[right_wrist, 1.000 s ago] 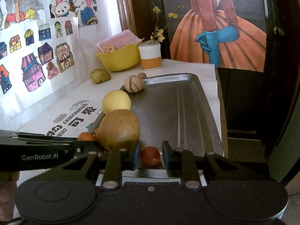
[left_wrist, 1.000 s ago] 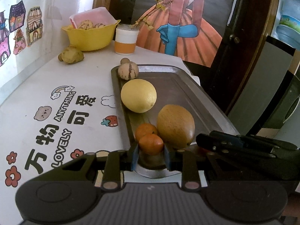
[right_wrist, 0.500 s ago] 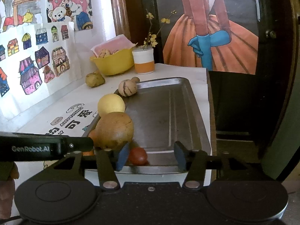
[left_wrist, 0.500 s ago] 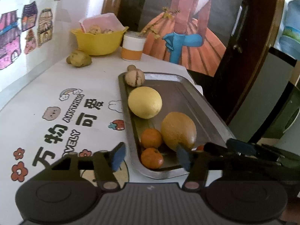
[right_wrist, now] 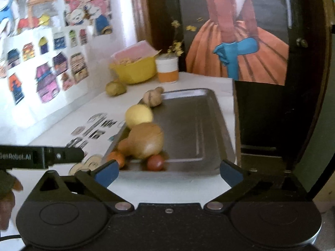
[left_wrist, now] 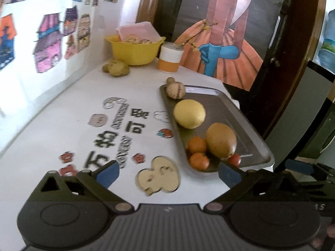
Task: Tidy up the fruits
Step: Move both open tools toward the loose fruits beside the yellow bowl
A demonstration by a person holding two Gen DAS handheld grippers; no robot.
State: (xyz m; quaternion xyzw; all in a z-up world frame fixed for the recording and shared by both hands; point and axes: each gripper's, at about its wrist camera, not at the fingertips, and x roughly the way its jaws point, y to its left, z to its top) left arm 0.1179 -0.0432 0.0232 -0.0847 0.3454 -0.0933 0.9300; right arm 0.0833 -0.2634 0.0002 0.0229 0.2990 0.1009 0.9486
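Observation:
A metal tray (left_wrist: 222, 106) (right_wrist: 194, 115) lies on the white table and carries a row of fruit along its left side. From far to near: a striped beige fruit (left_wrist: 175, 90) (right_wrist: 153, 99), a yellow round fruit (left_wrist: 189, 113) (right_wrist: 139, 115), a brown oval fruit (left_wrist: 221, 140) (right_wrist: 146, 141), two small oranges (left_wrist: 196, 144) (left_wrist: 199, 160) and a small red fruit (left_wrist: 234, 159) (right_wrist: 155, 162). My left gripper (left_wrist: 168, 174) is open and empty, short of the tray's near corner. My right gripper (right_wrist: 168, 172) is open and empty too, just before the tray's near edge.
At the back stand a yellow bowl (left_wrist: 134, 49) (right_wrist: 136, 71) with food and a pink sheet, and an orange-and-white cup (left_wrist: 170, 57) (right_wrist: 167, 70). A greenish lumpy fruit (left_wrist: 117, 68) (right_wrist: 115, 87) lies on the table near the bowl. Dark door and furniture at right.
Both grippers were shut on small fruits at the tray's near end, the left on an orange, the right on the red one. Both opened, left the fruits on the tray and drew back.

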